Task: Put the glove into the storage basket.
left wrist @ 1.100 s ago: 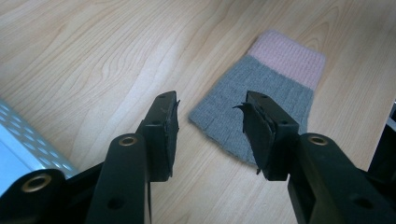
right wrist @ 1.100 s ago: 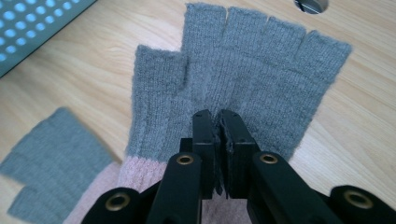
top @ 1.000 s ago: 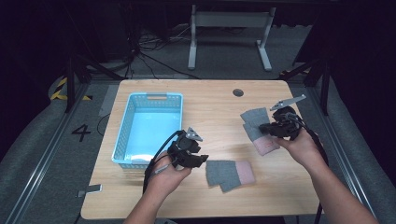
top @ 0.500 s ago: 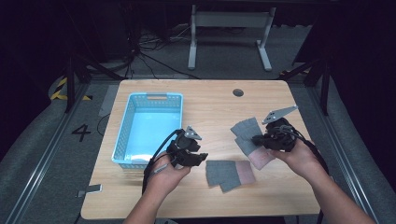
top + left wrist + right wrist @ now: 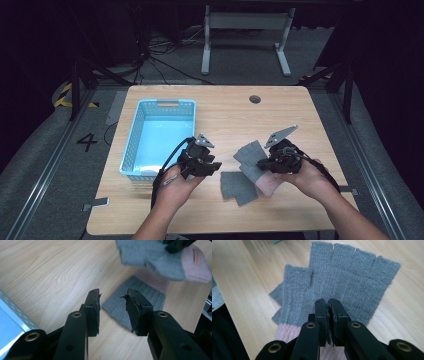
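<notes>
Gloves are the things in play on the wooden tabletop [image 5: 225, 110]. One grey glove [image 5: 239, 186] lies flat, just to the right of the blue basket [image 5: 159, 137] and near the front edge. Its grey end points toward the basket. A second grey glove [image 5: 342, 287] with a pink cuff [image 5: 287, 331] is pinched by the right hand-held gripper [image 5: 264, 164]. The jaws are pressed together on the knit near the cuff. This glove has short open fingers, and they point away from the hand-held gripper, so the glove runs long from cuff to fingertips. It sits partly over the flat glove, farther from the basket.

The left hand-held gripper [image 5: 212, 167] sits between the basket and the flat glove. Its jaws are spread, with nothing pressed between them, and they have just been closing in a little. In the left gripper view, a corner of the flat glove [image 5: 136, 305] shows in the gap past the jaws. The held glove [image 5: 160, 257] hangs over the far side of it.

The basket is open on top and looks bare inside. A small dark round hole [image 5: 255, 99] is in the tabletop, far behind the basket and to its right.
</notes>
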### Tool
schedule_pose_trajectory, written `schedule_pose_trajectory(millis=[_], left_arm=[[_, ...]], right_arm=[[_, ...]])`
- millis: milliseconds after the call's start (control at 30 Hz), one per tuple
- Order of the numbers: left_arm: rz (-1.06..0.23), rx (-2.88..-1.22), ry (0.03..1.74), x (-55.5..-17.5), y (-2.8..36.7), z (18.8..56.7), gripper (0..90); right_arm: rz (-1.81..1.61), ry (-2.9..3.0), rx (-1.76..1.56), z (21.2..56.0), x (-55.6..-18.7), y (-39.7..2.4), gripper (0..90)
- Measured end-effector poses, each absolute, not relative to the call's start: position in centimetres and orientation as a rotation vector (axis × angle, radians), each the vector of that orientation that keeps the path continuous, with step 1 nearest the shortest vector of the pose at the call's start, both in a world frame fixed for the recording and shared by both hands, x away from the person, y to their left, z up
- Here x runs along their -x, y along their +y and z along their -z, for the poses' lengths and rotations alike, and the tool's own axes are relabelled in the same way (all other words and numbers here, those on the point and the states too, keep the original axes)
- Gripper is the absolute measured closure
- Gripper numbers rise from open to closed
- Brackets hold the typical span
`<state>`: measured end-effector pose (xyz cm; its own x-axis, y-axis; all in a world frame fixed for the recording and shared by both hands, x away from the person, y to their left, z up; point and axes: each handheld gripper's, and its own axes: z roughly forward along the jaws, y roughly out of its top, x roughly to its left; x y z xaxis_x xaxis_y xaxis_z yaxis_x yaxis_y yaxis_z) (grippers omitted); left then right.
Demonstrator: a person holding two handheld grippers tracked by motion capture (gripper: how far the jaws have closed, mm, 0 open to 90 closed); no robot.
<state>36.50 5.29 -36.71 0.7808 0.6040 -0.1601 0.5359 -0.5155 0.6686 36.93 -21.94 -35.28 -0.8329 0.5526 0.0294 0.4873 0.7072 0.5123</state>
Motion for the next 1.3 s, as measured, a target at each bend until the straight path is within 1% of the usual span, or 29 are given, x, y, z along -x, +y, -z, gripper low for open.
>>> schedule_pose_trajectory(millis=[167,300,433,667,767,867,900,967,1067,1133,1200,1300], left_arm=[[-0.129,-2.229,0.854,-36.5,5.5,36.6,65.4],[-0.063,-2.205,0.870,-36.6,5.6,36.6,68.1],[-0.041,-2.225,0.858,-36.6,5.5,36.7,70.0],[-0.063,-2.289,0.801,-36.4,5.0,37.2,69.3],[-0.051,-2.311,0.792,-36.1,4.8,37.6,72.4],[-0.074,-2.338,0.771,-35.8,4.7,38.0,72.9],[-0.104,-2.353,0.749,-35.7,4.6,38.2,72.8],[-0.153,-2.360,0.687,-35.4,4.4,38.7,67.7],[-0.117,-2.351,0.717,-35.6,4.0,38.9,65.2],[-0.063,-2.345,0.744,-35.9,3.9,39.0,65.3],[-0.045,-2.337,0.767,-36.0,3.9,39.1,64.5],[-0.005,-2.299,0.806,-36.4,3.9,39.4,59.3]], right_arm=[[-0.735,2.834,-0.836,36.9,-36.9,-21.0,85.5],[-0.719,2.862,-0.839,37.7,-36.9,-20.6,85.3],[-0.705,2.882,-0.843,38.4,-36.7,-20.3,85.2],[-0.668,2.903,-0.854,39.9,-36.8,-19.9,84.9],[-0.667,2.908,-0.863,40.5,-36.9,-19.9,84.4],[-0.677,2.906,-0.879,41.0,-36.9,-20.0,83.5],[-0.680,2.902,-0.881,41.1,-36.8,-20.0,82.9],[-0.690,2.897,-0.882,41.1,-36.7,-20.0,81.0],[-0.726,2.875,-0.897,40.7,-36.2,-20.4,76.9],[-0.770,2.854,-0.909,40.3,-35.9,-20.7,74.6],[-0.815,2.811,-0.929,39.8,-35.5,-21.4,72.8],[-0.865,2.763,-0.969,39.2,-35.0,-22.3,69.7]])
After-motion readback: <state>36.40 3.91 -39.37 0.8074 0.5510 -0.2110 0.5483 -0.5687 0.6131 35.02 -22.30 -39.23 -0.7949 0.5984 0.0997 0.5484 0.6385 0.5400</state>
